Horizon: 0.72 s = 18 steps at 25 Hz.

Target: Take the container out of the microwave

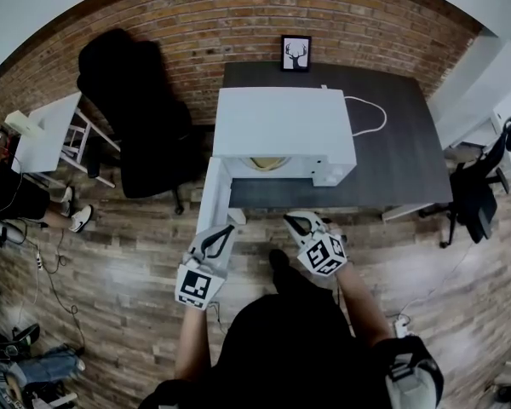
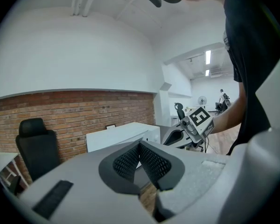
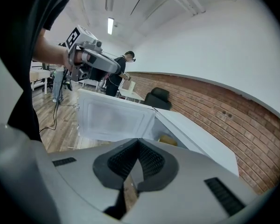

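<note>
A white microwave (image 1: 281,126) stands on a dark table (image 1: 400,160), its door (image 1: 213,196) swung open toward me on the left. Inside the cavity lies a yellowish container (image 1: 268,163), also visible in the right gripper view as a yellow container (image 3: 168,140) past the open door (image 3: 112,120). My left gripper (image 1: 226,228) hovers shut and empty by the door's outer edge. To its right, my right gripper (image 1: 296,222) is shut and empty too, in front of the opening, short of the container. Both sets of pads meet at the tips (image 2: 140,146) (image 3: 138,143).
A black office chair (image 1: 140,118) stands left of the table against the brick wall. A framed deer picture (image 1: 295,52) and a white cable (image 1: 370,113) are on the table behind the microwave. A white desk (image 1: 47,130) is at far left, another chair (image 1: 477,194) at right.
</note>
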Each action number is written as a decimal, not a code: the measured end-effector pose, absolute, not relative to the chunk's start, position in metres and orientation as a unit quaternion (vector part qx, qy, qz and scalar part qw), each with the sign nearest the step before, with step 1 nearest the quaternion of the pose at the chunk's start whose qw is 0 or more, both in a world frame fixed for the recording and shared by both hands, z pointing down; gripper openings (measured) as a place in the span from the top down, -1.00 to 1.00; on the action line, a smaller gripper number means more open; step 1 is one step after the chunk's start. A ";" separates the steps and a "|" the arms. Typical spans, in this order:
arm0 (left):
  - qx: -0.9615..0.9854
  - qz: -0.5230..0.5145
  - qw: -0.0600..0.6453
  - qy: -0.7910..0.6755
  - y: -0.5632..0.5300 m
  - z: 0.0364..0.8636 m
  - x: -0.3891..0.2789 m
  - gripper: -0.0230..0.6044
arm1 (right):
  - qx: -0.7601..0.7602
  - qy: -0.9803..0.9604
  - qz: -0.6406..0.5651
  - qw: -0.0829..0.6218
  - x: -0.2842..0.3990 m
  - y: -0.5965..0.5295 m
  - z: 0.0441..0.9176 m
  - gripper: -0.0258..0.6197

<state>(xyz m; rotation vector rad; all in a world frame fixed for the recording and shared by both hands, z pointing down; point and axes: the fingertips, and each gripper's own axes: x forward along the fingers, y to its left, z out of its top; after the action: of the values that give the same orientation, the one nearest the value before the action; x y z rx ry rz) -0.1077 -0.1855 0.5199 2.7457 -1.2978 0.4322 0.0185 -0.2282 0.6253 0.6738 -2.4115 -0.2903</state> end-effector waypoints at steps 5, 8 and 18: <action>0.887 0.144 0.040 -0.436 -0.192 0.519 -0.106 0.92 | 0.238 -0.915 -0.114 0.307 0.019 -0.241 0.632 0.92; 0.883 0.148 0.038 -0.443 -0.197 0.518 -0.104 0.92 | 0.228 -0.917 -0.116 0.307 0.018 -0.252 0.633 0.92; 0.862 0.152 0.047 -0.481 -0.212 0.517 -0.112 0.92 | 0.188 -0.918 -0.129 0.324 0.011 -0.284 0.654 0.92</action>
<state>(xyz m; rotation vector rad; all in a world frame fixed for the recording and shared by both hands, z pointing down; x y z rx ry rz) -0.1117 -0.2118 0.5174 2.6297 -1.4684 0.4649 0.0109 -0.2839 0.6538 0.4920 -2.4095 -0.3375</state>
